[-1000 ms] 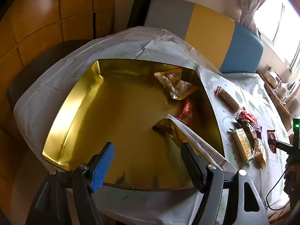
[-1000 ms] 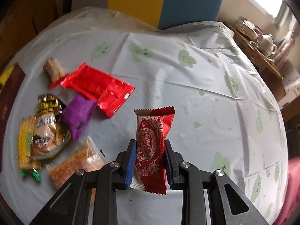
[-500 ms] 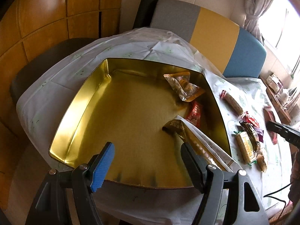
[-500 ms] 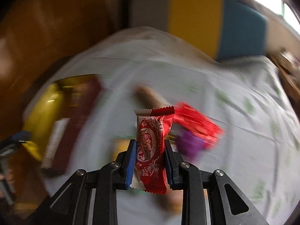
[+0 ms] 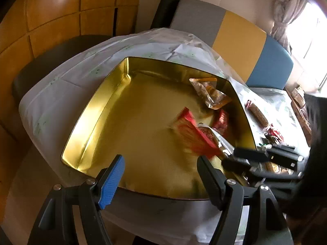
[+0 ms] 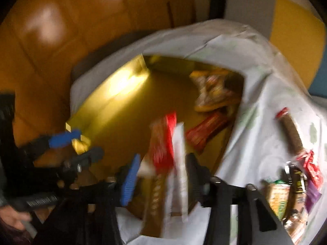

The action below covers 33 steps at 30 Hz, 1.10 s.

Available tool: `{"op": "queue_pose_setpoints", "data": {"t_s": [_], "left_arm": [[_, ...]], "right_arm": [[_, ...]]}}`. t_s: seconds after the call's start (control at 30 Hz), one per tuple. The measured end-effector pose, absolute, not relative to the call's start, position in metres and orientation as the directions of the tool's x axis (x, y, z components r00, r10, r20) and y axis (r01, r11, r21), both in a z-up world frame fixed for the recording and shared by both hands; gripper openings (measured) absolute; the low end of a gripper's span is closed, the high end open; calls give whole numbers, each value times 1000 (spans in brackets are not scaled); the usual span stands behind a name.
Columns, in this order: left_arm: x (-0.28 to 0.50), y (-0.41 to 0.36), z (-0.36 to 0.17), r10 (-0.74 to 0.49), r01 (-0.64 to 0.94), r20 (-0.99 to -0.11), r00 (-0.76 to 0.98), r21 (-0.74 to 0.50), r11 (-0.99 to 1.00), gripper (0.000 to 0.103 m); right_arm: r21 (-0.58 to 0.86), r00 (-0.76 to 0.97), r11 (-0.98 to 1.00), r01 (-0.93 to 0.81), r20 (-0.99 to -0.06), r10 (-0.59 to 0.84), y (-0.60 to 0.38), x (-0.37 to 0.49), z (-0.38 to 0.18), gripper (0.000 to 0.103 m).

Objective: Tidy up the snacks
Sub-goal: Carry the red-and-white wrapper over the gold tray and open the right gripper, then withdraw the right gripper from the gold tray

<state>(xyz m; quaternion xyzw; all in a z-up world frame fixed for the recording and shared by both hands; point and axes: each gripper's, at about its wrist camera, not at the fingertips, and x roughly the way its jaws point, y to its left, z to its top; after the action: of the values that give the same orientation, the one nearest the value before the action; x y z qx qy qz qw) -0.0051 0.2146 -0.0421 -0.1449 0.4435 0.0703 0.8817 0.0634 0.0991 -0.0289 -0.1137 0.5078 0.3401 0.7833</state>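
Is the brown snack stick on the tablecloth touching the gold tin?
Apart. The right wrist view shows bare tablecloth between the brown snack stick and the gold tin.

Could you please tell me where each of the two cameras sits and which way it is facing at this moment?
Left wrist: on the left gripper, facing down into the gold tin from its near edge; its open jaws show, the right gripper entering at right.
Right wrist: on the right gripper, over the tin's edge, blurred; jaws opening around the red wrapped snack; a hand shows at lower left.
Shared: tin, red snack, tablecloth.
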Motion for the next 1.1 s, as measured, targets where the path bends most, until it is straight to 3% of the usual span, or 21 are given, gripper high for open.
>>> {"op": "queue_pose_setpoints", "data": {"t_s": [0.43, 0.93, 1.1], "left_arm": [[-7, 210, -40, 4, -252, -801, 599, -184, 950, 74], [-10, 198, -28, 23, -223, -787, 616, -147, 964, 74], [-11, 189, -23, 30, -200, -782, 623, -122, 972, 74]], "right_arm": [[228, 212, 756, -613, -875, 436, 99, 67, -51, 33], [241, 363, 799, -551, -793, 490, 22, 62, 1, 36], [203, 389, 819, -536, -802, 453, 4, 59, -2, 48]]}}
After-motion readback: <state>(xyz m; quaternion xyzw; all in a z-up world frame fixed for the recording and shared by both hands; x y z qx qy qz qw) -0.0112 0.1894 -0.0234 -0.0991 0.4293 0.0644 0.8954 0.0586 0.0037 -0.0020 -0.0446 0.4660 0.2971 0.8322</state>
